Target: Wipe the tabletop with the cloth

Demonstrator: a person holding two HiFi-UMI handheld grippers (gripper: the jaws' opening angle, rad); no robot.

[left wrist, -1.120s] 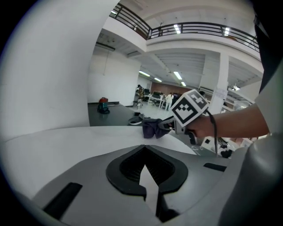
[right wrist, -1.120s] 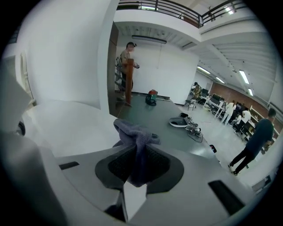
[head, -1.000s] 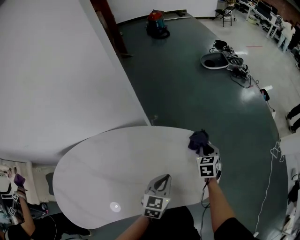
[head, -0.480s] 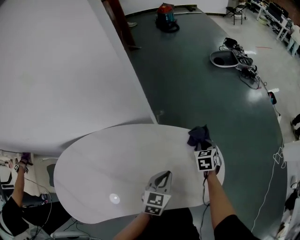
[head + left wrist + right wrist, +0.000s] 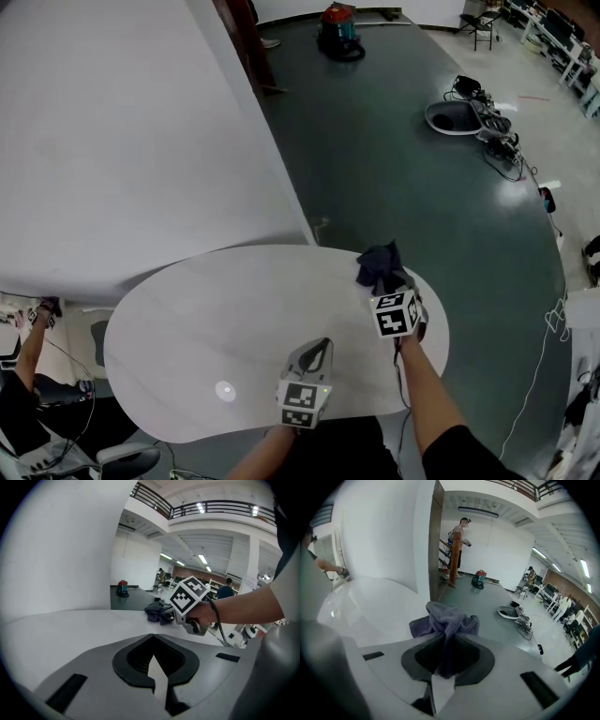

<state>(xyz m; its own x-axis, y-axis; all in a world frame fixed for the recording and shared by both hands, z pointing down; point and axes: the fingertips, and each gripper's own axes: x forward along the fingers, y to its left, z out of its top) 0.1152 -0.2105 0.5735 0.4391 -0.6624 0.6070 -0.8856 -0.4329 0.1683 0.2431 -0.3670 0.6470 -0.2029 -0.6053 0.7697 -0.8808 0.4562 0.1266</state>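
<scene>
Cloth (image 5: 379, 264) gripped in the right tool (image 5: 385, 284), out at the table's (image 5: 206, 319) far right.
Right tool first: its jaws are clamped on the dark purple-grey cloth, one fold drawn down between them and the rest bunched in a heap over the tips. From the left gripper view that bunch looks to be resting on the white top, close to the far right edge, with the dark green floor (image 5: 394, 169) just beyond. Over to the left tool (image 5: 317, 354): it sits by the near edge, left of its partner and well apart from the cloth, jaws brought together with nothing between them. Whether it touches the top, I can't tell. There's a small bright glint (image 5: 224, 391) on the near-left of the table, and a tall white wall (image 5: 112, 141) rises behind the far left side.
</scene>
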